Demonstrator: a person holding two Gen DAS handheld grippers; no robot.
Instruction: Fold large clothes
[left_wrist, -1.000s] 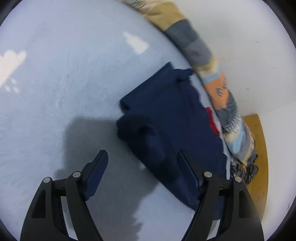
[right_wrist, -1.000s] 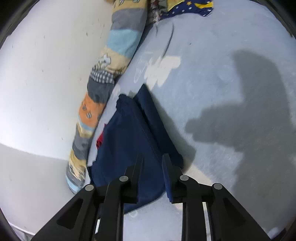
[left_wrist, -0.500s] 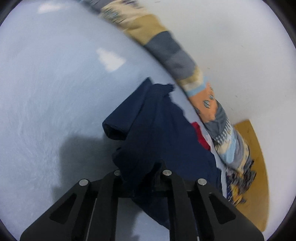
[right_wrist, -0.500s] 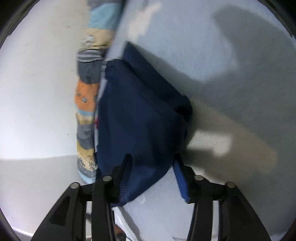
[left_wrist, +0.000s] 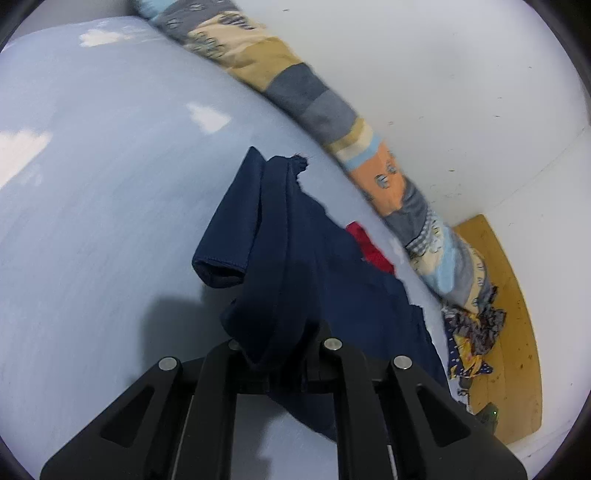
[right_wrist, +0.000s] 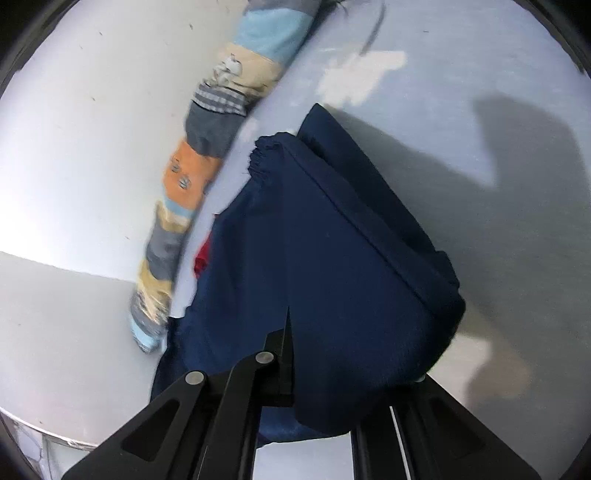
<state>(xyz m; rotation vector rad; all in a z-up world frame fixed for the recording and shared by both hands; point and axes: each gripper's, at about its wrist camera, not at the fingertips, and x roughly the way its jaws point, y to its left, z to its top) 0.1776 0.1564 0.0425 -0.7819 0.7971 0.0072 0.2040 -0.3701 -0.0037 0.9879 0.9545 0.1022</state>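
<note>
Cataloguing soft, matte cloth: we list one navy garment (left_wrist: 295, 266), folded in thick layers with a stitched hem and a frayed corner, lying on the pale blue bed sheet (left_wrist: 92, 184) beside a striped patchwork bolster (left_wrist: 317, 107) along the white wall (left_wrist: 461, 92). Our left gripper (left_wrist: 280, 354), angled downward, pinches a bunched fold; our right gripper (right_wrist: 317, 365), its jaws just having closed, clamps the draped near edge.
</note>
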